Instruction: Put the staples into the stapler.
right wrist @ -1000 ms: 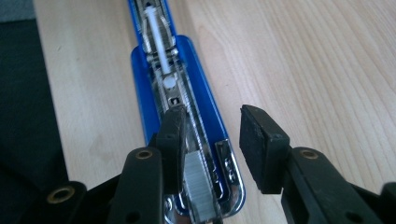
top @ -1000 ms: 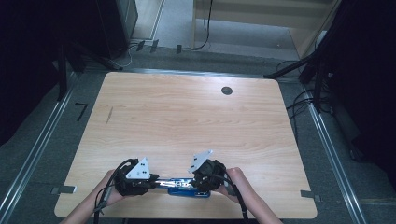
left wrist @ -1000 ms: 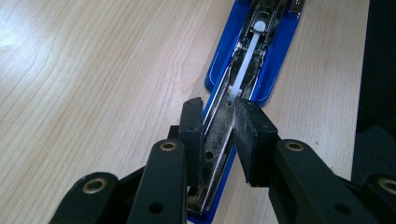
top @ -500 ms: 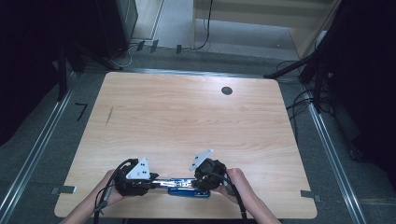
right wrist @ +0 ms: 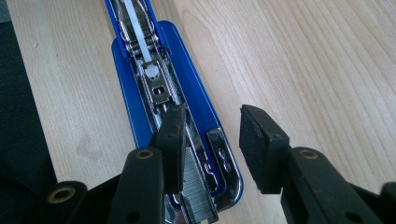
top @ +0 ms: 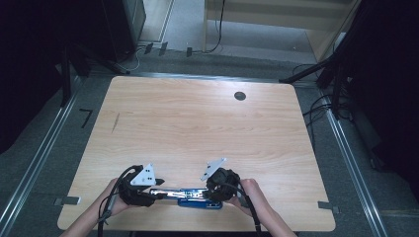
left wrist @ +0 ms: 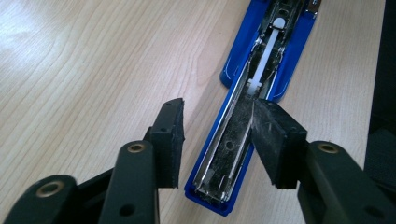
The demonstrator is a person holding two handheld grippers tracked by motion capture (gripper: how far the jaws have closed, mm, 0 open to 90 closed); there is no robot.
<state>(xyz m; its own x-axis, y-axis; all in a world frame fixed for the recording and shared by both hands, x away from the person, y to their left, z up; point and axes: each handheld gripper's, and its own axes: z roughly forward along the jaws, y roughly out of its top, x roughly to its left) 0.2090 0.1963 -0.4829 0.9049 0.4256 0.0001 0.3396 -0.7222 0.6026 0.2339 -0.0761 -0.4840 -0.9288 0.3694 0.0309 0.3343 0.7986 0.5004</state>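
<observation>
A blue stapler lies folded open flat near the table's front edge, its metal magazine facing up. My left gripper is at its left end. In the left gripper view the jaws have just been opening and straddle the stapler's metal arm; one pad rests against its edge and the other stands apart. My right gripper is at the other end. In the right gripper view its jaws are open: one pad sits over the staple channel, the other hangs beside the blue base.
The wooden table has a round cable hole at the back right. Metal rails run along both sides on the floor, and cables lie right of the table. The front edge is just behind my hands.
</observation>
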